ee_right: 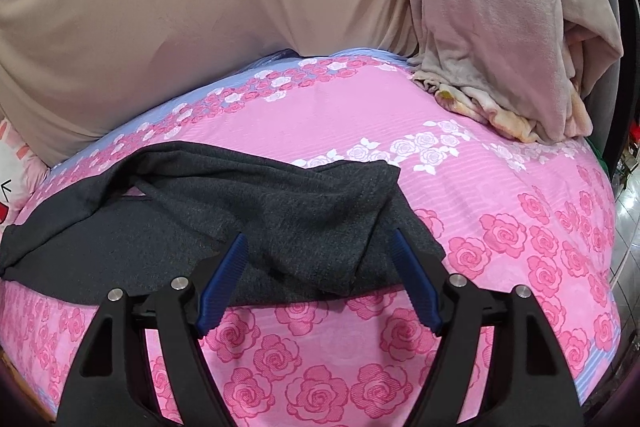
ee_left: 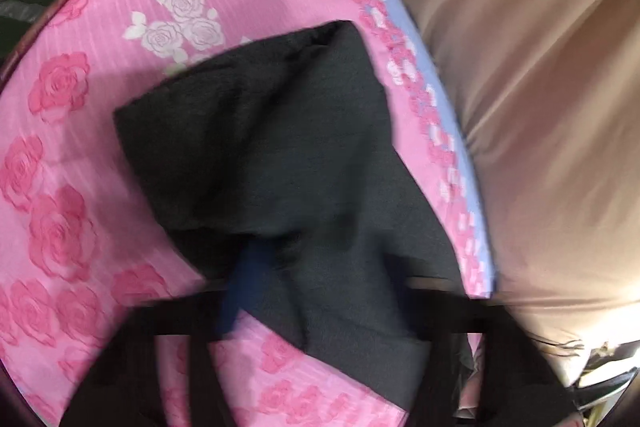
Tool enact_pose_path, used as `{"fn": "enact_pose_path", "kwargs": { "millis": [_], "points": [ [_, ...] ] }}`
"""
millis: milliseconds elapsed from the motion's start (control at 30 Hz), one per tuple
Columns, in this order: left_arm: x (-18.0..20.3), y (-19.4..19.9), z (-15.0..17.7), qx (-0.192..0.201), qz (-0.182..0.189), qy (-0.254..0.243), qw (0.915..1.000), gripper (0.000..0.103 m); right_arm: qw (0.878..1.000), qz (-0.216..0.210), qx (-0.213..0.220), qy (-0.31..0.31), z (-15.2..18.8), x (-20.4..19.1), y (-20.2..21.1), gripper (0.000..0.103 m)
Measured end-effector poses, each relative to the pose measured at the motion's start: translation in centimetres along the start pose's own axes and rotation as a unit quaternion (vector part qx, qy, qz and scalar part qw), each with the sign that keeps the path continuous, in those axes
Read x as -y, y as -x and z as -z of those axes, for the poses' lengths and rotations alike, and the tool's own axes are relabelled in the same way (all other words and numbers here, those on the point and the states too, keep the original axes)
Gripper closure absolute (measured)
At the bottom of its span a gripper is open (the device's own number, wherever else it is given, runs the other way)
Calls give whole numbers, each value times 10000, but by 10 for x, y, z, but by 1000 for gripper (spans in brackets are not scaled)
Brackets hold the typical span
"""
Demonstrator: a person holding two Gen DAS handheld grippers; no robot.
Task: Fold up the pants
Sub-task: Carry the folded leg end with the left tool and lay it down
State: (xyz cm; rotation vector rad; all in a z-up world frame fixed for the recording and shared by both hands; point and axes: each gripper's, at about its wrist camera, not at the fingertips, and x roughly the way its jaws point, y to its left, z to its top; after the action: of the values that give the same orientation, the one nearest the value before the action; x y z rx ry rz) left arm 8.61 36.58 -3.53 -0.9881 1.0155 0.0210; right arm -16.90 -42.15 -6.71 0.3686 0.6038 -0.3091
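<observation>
The dark grey pants [ee_right: 224, 227] lay on the pink rose bedsheet [ee_right: 500, 187], long axis running left-right at frame centre. The right gripper [ee_right: 318, 281] stood released, jaws straddling the near folded edge. The left gripper [ee_left: 256, 267] appeared clenched on the pants, though blurred.

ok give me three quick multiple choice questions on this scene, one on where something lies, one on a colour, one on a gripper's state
1. Where does the phone lie?
A. on the bedsheet
B. on the pants
C. on the floor

2. What colour are the pants?
A. white
B. dark grey
C. red

3. How does the right gripper stand?
A. shut on the pants
B. shut on the blanket
C. open over the pants

Answers: 1 A, it rests on the pink sheet apart from the pants; 2 B, the cloth is dark grey; 3 C, both blue pads are spread wide.
</observation>
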Motion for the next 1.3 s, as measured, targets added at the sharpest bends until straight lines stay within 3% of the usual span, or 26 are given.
{"fn": "enact_pose_path", "kwargs": {
  "millis": [167, 233, 267, 333, 467, 500, 600, 667, 833, 967, 1000, 1033, 1067, 1100, 1200, 1300],
  "points": [
    [20, 66, 0, 523, 339, -504, 9968, 97, 10000, 20, -35, -22, 0, 0, -2, 31],
    [22, 85, 2, 583, 252, -680, 9957, 97, 10000, 11, -32, -24, 0, 0, -2, 31],
    [19, 91, 3, 646, 5, -755, 9950, 97, 10000, -6, -27, -34, 0, 0, -2, 30],
    [7, 78, 3, 568, -567, -868, 9930, 97, 10000, -47, -32, -78, 0, 2, -3, 28],
    [-16, 38, 5, 222, -840, -785, 9931, 97, 9995, -41, 49, -301, -1, 8, 3, 28],
    [-18, 36, 5, 270, -821, -768, 9933, 96, 9987, -157, 82, -487, 0, 10, 8, 28],
    [-19, 36, 1, 263, -758, -695, 9943, 96, 9889, -1046, 42, -1055, 1, 5, 19, 28],
    [-18, 37, -2, 214, -811, -701, 9940, 96, 9861, -1288, -103, -1046, -4, -10, 16, 25],
    [-15, 33, -5, 152, -987, -737, 9923, 96, 9748, -1897, -556, -1033, -29, -57, -27, 24],
    [-15, 33, -4, 107, -1036, -702, 9921, 96, 9696, -1746, -1102, -1313, -46, -76, -89, 24],
    [-16, 33, -5, 86, -1042, -697, 9921, 96, 9684, -1642, -1247, -1404, -48, -77, -105, 26],
    [-16, 33, -6, 67, -1051, -690, 9920, 96, 9698, -1521, -1279, -1412, -50, -79, -111, 39],
    [-17, 33, -6, 51, -1050, -674, 9922, 96, 9733, -1410, -1205, -1351, -56, -80, -112, 71],
    [-16, 33, -7, 25, -1062, -679, 9920, 96, 9748, -1459, -1069, -1308, -64, -80, -106, 97],
    [-11, 35, -9, -6, -1162, -768, 9902, 96, 9718, -2060, 24, -1148, -93, -77, -30, 100],
    [-11, 34, -8, -24, -1287, -919, 9874, 95, 9817, -1814, 190, -555, -83, -78, 11, 100]
  ]
}}
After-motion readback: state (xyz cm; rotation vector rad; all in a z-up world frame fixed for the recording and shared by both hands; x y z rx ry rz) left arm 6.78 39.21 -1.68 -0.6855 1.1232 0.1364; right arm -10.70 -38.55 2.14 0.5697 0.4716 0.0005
